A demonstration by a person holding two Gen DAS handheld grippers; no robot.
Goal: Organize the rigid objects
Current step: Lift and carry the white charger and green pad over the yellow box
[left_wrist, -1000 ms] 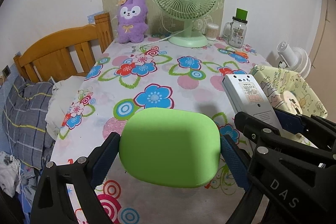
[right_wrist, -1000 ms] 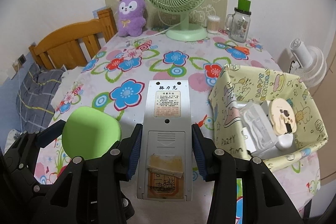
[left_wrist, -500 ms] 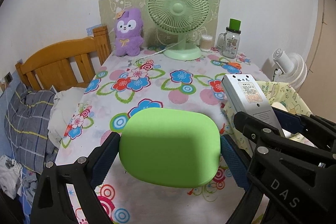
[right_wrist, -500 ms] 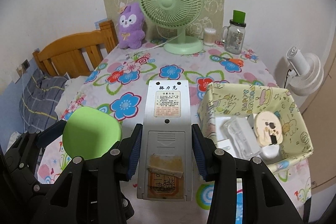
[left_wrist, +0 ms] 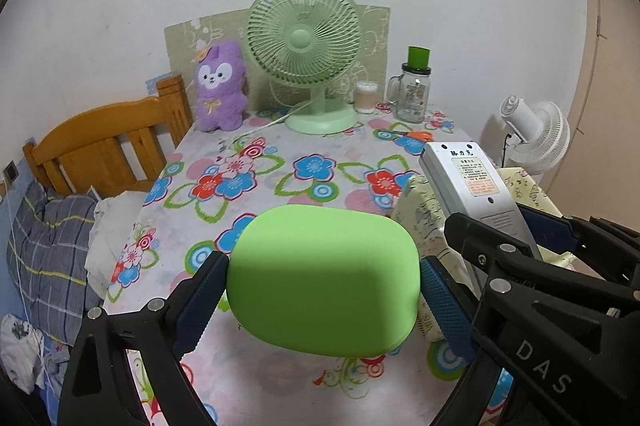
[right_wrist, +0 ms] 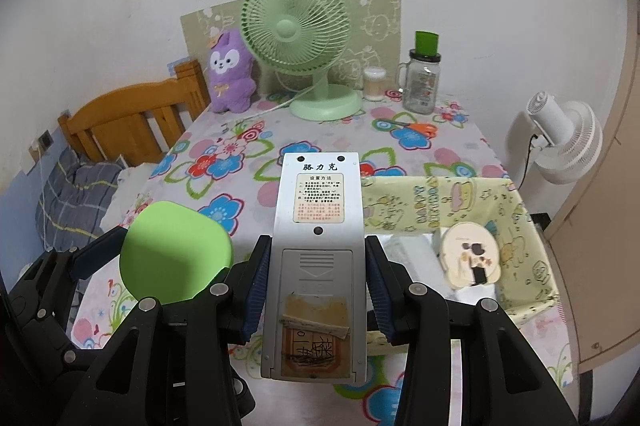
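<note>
My left gripper is shut on a smooth green rounded case, held by its two sides above the flowered table. The same green case shows at the lower left of the right wrist view. My right gripper is shut on a grey remote control, back side up, with a label and a taped battery cover. That remote appears at the right of the left wrist view. Both hang near the table's front, beside a yellow patterned fabric bin.
The bin holds a round cream mirror and white items. At the back stand a green desk fan, a purple plush, a glass jar with a green lid, a cotton-swab tub and orange scissors. A wooden bed frame lies left, a white fan right.
Both grippers have risen and drawn back from the table with their loads; the table, fan and bin now look lower and farther. Neither grip has changed.
</note>
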